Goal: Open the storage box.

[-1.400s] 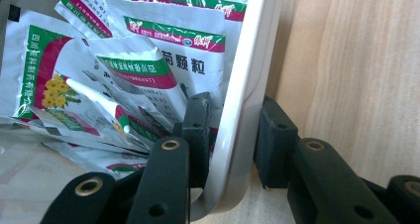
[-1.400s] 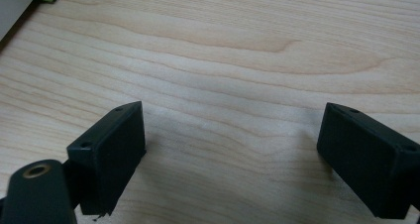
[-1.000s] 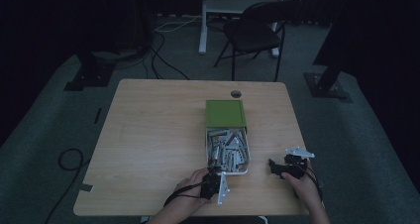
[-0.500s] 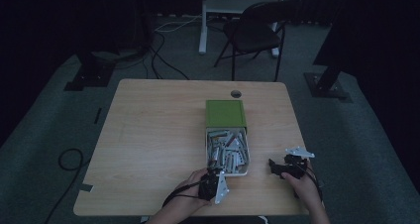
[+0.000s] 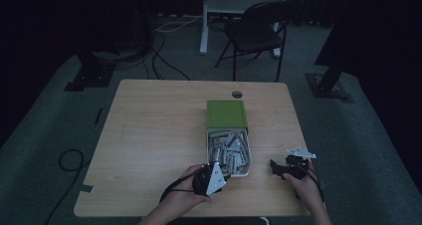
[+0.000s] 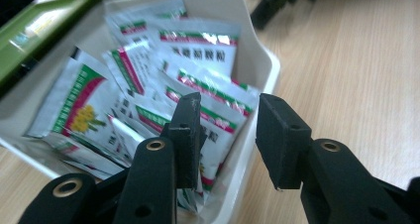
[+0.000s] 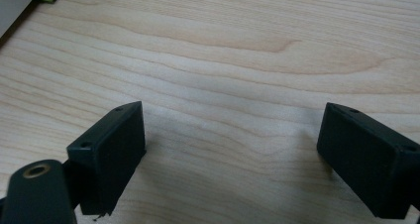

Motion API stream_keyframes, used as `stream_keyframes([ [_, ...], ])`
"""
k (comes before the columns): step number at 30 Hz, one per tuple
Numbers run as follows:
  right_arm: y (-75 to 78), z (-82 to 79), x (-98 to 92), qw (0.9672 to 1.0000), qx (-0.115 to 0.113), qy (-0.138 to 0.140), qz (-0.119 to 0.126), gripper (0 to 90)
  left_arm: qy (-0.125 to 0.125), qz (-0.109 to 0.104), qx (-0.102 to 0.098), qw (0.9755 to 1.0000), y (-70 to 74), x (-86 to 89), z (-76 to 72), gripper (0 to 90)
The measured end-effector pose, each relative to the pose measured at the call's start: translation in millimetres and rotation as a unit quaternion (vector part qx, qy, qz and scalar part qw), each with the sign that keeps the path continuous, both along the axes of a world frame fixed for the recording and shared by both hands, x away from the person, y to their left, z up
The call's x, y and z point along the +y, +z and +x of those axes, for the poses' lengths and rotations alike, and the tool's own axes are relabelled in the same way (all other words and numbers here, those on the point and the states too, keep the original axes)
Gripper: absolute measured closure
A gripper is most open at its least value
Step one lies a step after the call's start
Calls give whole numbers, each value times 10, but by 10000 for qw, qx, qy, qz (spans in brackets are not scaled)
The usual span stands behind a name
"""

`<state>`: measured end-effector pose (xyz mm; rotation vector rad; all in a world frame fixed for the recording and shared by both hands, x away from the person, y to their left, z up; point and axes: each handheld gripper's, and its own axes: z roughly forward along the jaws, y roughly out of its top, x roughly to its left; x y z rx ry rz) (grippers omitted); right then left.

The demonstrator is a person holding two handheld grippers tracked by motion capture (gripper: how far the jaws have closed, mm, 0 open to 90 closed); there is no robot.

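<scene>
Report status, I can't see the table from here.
Left gripper jaws apart, empty, at the near rim of the white bin of sachets. Right gripper open over bare table.

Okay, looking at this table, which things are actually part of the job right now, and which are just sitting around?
In the job:
- white bin
- sachets inside it
- left tool, jaws parted at the bin's rim, nothing between them

Lying about:
- green box, behind the bin
- right tool, open over bare table
- chair, beyond the table
</scene>
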<state>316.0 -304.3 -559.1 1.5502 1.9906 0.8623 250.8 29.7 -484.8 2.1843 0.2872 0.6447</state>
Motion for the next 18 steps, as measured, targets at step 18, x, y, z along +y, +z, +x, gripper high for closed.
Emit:
stream_keyframes([
  [18, 0, 0, 0, 10000, 0, 0, 0, 109, 385, -717, -95, 9966, 424, 416, 207, 631],
])
